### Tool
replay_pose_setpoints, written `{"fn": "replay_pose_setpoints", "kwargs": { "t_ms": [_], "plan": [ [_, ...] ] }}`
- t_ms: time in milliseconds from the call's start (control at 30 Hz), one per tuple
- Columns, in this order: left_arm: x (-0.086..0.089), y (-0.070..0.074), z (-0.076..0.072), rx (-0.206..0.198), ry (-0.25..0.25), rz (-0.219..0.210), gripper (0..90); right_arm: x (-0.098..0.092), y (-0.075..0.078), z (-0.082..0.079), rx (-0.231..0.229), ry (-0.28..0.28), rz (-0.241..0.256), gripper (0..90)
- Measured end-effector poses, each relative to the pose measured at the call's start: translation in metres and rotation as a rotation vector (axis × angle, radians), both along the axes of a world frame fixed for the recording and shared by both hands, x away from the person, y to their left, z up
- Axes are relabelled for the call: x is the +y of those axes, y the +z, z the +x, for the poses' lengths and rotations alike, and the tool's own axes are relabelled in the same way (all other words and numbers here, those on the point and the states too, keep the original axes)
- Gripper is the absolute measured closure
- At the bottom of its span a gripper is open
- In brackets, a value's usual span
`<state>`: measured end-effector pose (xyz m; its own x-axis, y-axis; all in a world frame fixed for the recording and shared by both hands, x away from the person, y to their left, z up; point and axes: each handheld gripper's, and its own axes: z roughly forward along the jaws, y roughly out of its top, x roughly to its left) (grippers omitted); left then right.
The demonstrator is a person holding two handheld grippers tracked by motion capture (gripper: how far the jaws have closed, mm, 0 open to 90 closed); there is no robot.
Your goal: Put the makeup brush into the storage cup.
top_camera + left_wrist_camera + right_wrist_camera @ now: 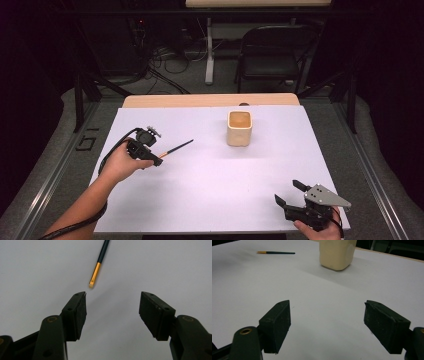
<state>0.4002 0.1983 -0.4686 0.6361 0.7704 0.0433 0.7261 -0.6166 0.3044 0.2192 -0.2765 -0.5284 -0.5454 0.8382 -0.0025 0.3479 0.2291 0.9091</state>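
A thin paintbrush [176, 148] with a dark handle and an orange ferrule lies flat on the white sheet, left of centre. My left gripper [156, 160] sits right at its brush end, jaws open with nothing between them. In the left gripper view the paintbrush [98, 266] tip lies just beyond the left jaw. A cream square cup [239, 128] stands upright at the middle back. My right gripper [288, 192] rests open near the front right edge, empty. From the right gripper view the cup [337, 253] and the paintbrush [275, 252] lie far ahead.
The white sheet [215, 200] covers a wooden table [210, 100] whose far edge shows behind the cup. A black folding chair [272, 55], cables and a table leg stand on the floor beyond. Bare sheet stretches between the two grippers.
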Motion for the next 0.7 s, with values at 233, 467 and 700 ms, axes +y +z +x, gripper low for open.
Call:
{"fn": "replay_pose_setpoints", "kwargs": {
  "t_ms": [233,467,700],
  "plan": [
    [-0.013,0.000,0.010,0.000,-0.012,0.009,39.3,-0.001,0.000,0.000,0.001,0.003,0.001,21.3],
    [-0.022,0.000,0.018,0.002,-0.017,0.017,39.8,-0.001,0.000,0.000,0.000,0.004,0.002,21.3],
    [-0.027,0.004,0.026,0.001,-0.019,0.023,40.0,0.000,0.000,0.000,0.001,0.004,0.002,21.3]
  ]
}}
